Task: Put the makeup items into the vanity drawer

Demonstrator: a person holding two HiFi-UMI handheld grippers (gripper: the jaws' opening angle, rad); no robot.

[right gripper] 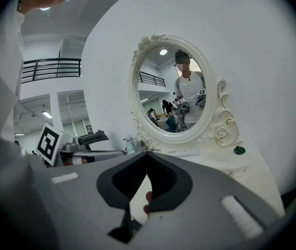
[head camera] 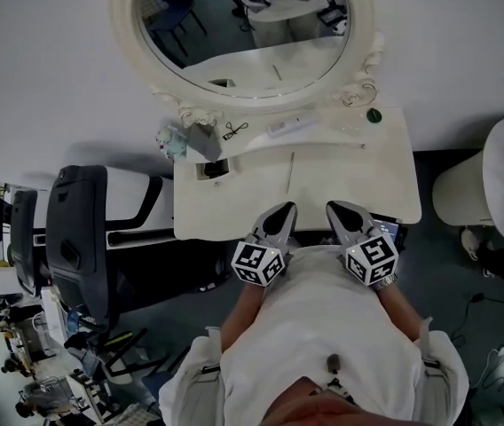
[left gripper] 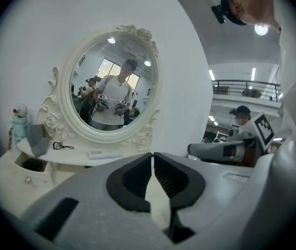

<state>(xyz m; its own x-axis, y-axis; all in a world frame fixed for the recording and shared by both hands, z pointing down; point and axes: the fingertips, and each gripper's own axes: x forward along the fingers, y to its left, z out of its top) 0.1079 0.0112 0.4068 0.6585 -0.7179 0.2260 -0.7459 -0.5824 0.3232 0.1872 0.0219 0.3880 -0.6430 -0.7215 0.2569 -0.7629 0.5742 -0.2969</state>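
The white vanity (head camera: 358, 180) stands below its oval mirror (head camera: 248, 25). On its back shelf lie a black eyelash curler (head camera: 235, 131), a white stick (head camera: 291, 125) and a small green piece (head camera: 374, 114). A small drawer (head camera: 214, 169) at the left stands open. My left gripper (head camera: 280, 213) and right gripper (head camera: 339, 209) hover side by side at the vanity's front edge, both shut and empty. In the left gripper view the left gripper (left gripper: 152, 154) points at the curler (left gripper: 60, 146), the stick (left gripper: 105, 153) and the drawer (left gripper: 31, 165). In the right gripper view the right gripper (right gripper: 147, 153) faces the stick (right gripper: 185, 153) and the green piece (right gripper: 239, 150).
A teal bottle (head camera: 170, 138) and a grey object (head camera: 203, 140) stand at the shelf's left end. A black chair (head camera: 79, 238) stands left of the vanity, and a round white stool (head camera: 492, 185) to its right. People stand far off at the left.
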